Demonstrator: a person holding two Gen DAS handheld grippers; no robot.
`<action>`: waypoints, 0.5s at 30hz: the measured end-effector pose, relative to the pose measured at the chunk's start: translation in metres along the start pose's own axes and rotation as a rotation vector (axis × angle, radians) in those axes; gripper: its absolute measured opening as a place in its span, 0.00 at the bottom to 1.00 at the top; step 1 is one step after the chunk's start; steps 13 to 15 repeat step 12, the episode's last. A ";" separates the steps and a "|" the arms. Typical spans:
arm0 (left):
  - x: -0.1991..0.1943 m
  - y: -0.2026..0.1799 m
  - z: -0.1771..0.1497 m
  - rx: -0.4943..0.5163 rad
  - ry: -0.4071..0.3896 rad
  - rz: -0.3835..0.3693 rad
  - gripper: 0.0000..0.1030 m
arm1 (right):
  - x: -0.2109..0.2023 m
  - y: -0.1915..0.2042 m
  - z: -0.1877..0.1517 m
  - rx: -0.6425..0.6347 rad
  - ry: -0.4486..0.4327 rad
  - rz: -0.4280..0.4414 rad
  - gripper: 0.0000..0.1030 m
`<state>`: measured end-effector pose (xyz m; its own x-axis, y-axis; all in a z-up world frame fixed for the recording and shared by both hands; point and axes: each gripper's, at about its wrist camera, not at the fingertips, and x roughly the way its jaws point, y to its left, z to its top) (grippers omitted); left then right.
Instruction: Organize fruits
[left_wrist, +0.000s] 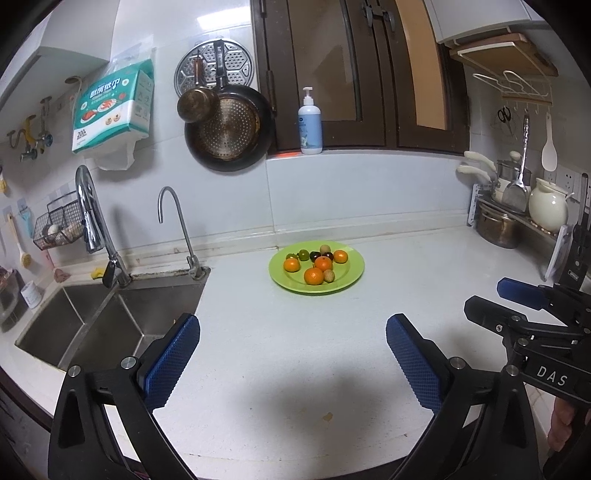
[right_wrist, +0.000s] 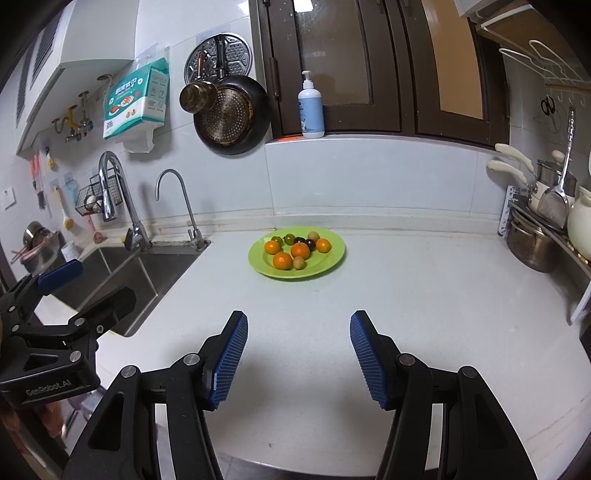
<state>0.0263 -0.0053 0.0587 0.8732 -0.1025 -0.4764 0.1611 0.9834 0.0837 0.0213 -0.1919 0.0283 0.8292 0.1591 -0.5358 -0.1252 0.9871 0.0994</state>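
Note:
A green plate (left_wrist: 351, 275) (right_wrist: 332, 258) sits on the white counter near the back wall. It holds several small oranges (left_wrist: 314, 276) (right_wrist: 282, 260), two tan round fruits (left_wrist: 329, 276) (right_wrist: 299, 263), dark cherries (left_wrist: 315, 255) (right_wrist: 311, 243) and green fruits (left_wrist: 303, 254) (right_wrist: 288, 239). My left gripper (left_wrist: 293, 325) is open and empty, low over the counter well in front of the plate. My right gripper (right_wrist: 299, 321) is open and empty, also in front of the plate. Each gripper shows at the edge of the other's view, the right one (left_wrist: 491, 295) and the left one (right_wrist: 92, 284).
A steel sink (left_wrist: 110, 325) (right_wrist: 129, 273) with two taps lies left of the plate. A pot rack with a steel pot (left_wrist: 496, 225) (right_wrist: 532, 243) stands at the right. A soap bottle (left_wrist: 309, 123) is on the window sill. Pans hang on the wall.

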 end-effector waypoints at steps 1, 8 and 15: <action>0.000 0.000 0.000 -0.003 0.002 0.000 1.00 | 0.000 0.000 0.000 -0.001 0.000 0.000 0.57; 0.001 0.000 -0.001 -0.008 0.002 0.001 1.00 | 0.000 0.000 0.000 0.000 0.002 -0.003 0.57; 0.002 -0.001 -0.001 -0.010 0.007 -0.005 1.00 | 0.000 0.000 0.000 -0.001 0.002 -0.004 0.57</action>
